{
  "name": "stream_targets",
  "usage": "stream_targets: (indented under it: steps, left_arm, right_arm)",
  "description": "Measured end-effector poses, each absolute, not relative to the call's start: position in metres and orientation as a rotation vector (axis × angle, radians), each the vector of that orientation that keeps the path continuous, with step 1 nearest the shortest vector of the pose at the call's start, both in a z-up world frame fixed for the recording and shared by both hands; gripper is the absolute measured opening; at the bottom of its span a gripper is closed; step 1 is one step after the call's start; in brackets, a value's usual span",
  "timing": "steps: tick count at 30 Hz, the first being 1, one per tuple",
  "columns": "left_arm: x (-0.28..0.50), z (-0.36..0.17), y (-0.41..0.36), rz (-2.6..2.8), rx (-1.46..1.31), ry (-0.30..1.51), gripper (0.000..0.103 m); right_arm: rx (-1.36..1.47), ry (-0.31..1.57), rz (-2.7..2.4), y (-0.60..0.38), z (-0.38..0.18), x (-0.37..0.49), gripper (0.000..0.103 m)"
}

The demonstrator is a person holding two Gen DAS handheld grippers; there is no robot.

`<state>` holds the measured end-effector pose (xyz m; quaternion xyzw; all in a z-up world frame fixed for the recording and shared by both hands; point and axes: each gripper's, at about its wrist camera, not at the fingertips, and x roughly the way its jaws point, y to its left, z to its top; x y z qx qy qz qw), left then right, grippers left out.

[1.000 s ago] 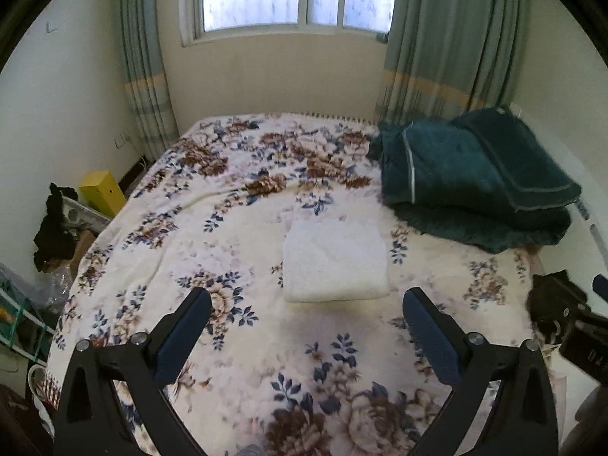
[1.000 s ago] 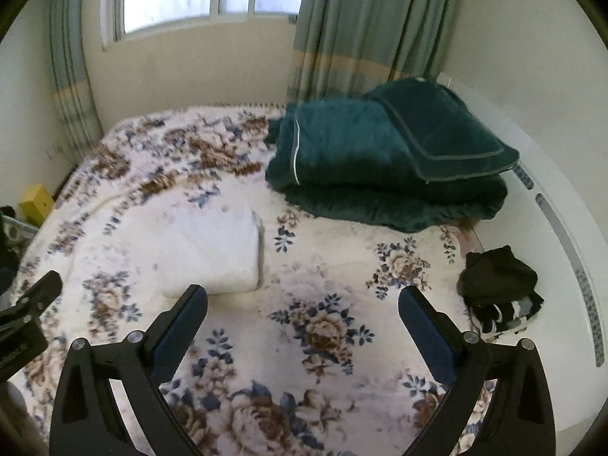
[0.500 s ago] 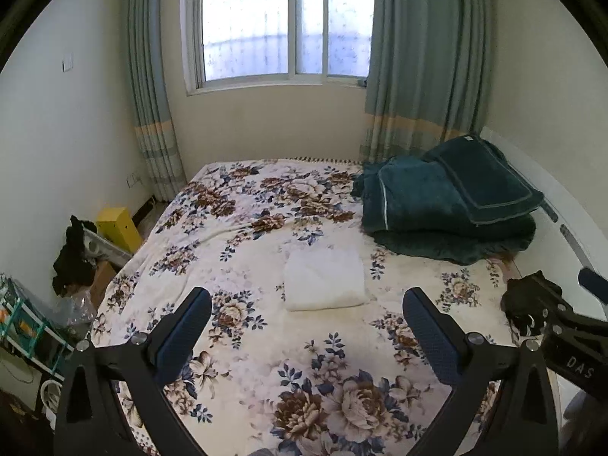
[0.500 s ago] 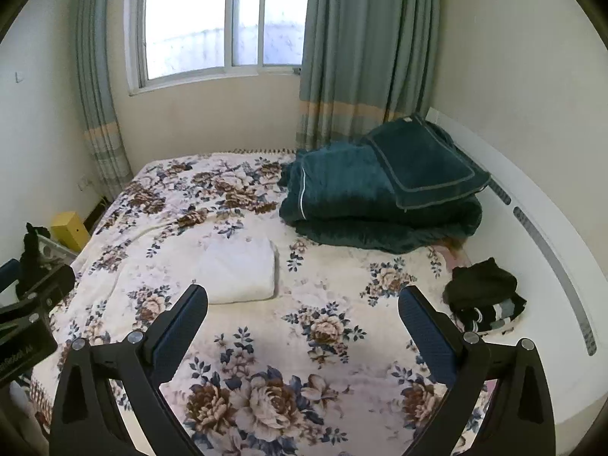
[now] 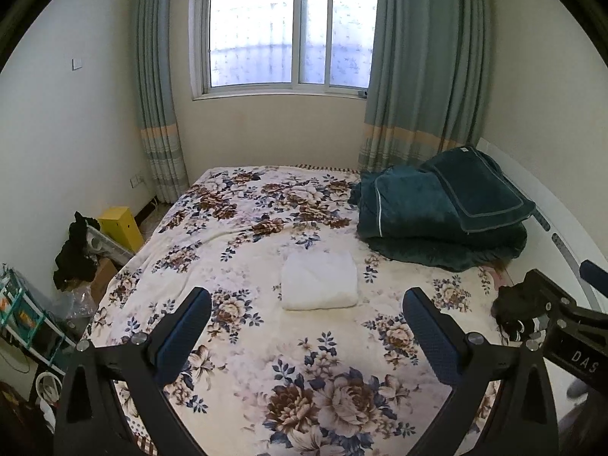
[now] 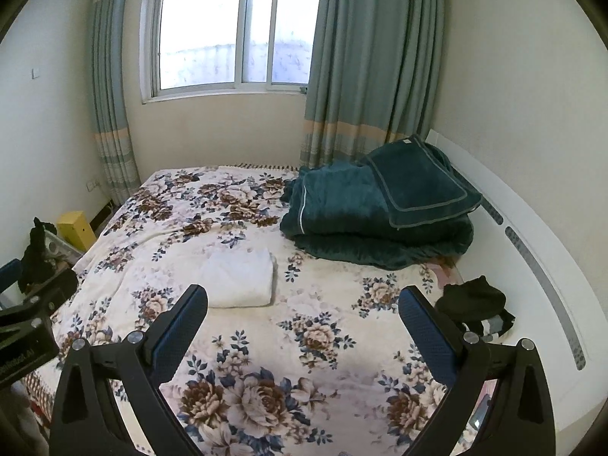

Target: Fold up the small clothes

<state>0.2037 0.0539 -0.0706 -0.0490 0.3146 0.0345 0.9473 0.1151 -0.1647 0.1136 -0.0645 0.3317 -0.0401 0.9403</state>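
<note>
On the bed, middle: your folded white garment point(image 5: 320, 281) lies flat on the floral blanket point(image 5: 304, 372), a neat rectangle, well apart from both claws.
Left gripper point(image 5: 304, 326): you hold it above the near part of the bed, fingers spread wide, nothing between the blue pads point(image 5: 182, 332).
Right gripper point(image 6: 302, 323): you hold it above the near part of the bed too, fingers spread wide and empty; the white garment sits ahead and to the left of its left pad in this view.
Far right corner of the bed: a dark green quilt point(image 5: 437, 220) is piled in thick folds against the headboard point(image 6: 532, 266), with a matching folded piece on top.
Right edge of the bed: a small heap of black clothing point(image 6: 475, 300) rests beside the headboard, near your right gripper's right finger; what kind of garment it is cannot be told.
Floor, left of the bed: a yellow box point(image 5: 119, 226) and dark clutter stand against the wall.
Far wall: a window point(image 5: 288, 34) sits between grey-green curtains point(image 5: 425, 68).
</note>
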Motion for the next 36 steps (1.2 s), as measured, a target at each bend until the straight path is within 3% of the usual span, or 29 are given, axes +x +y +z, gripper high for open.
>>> stream_targets:
  steps: [36]
  left_arm:
    - [0.195,-0.055,0.052,0.108,-0.080,0.608,0.103]
  right_arm:
    - [-0.123,0.671,0.005,-0.171,0.117,0.126,0.103]
